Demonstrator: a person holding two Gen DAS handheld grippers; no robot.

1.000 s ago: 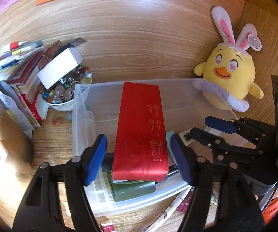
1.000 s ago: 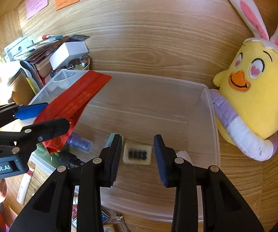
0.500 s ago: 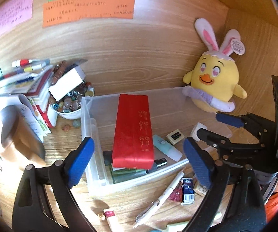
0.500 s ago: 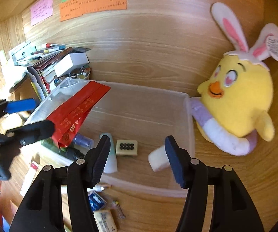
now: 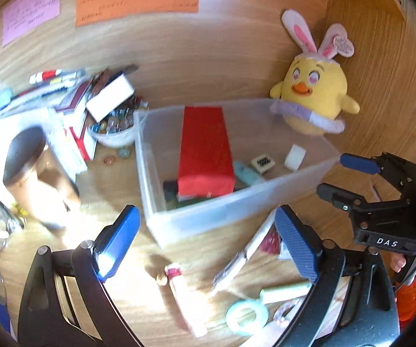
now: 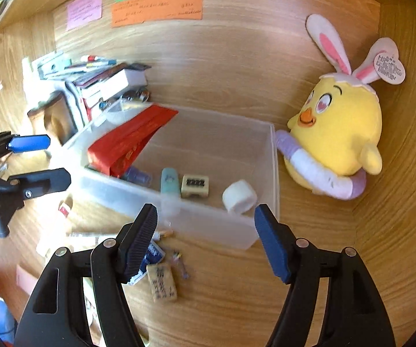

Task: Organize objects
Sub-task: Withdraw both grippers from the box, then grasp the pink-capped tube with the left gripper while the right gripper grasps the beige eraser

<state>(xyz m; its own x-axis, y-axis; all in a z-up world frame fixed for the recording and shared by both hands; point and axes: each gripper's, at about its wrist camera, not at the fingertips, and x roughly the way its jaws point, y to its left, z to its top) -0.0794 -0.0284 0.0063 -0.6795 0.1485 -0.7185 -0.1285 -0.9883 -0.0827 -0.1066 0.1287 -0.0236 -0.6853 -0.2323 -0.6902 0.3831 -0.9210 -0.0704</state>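
**Bin partly filled, desk litter still waiting**

Both grippers have backed away from the clear bin [image 5: 237, 214] since a second ago, when each sat right over its contents, and more of the desk now shows in front of them. Nearest, the left gripper [image 5: 205, 248] stands spread wide with nothing between its pads. The right gripper [image 6: 205, 243] is still opening, likewise empty. Just beyond them, loose on the desk [image 6: 309, 260], lie a tape ring [image 5: 247, 316], a pen [image 5: 237, 257] and a small tan packet [image 6: 161, 282]; these look like the work left. Farther on, inside the bin, rest the red pouch [image 5: 205, 150], a mint tube [image 6: 170, 180], a small stamp block [image 6: 195, 185] and a white roll [image 6: 239, 196]. Farthest, a yellow plush chick [image 6: 338, 133] leans against the bin's far corner.
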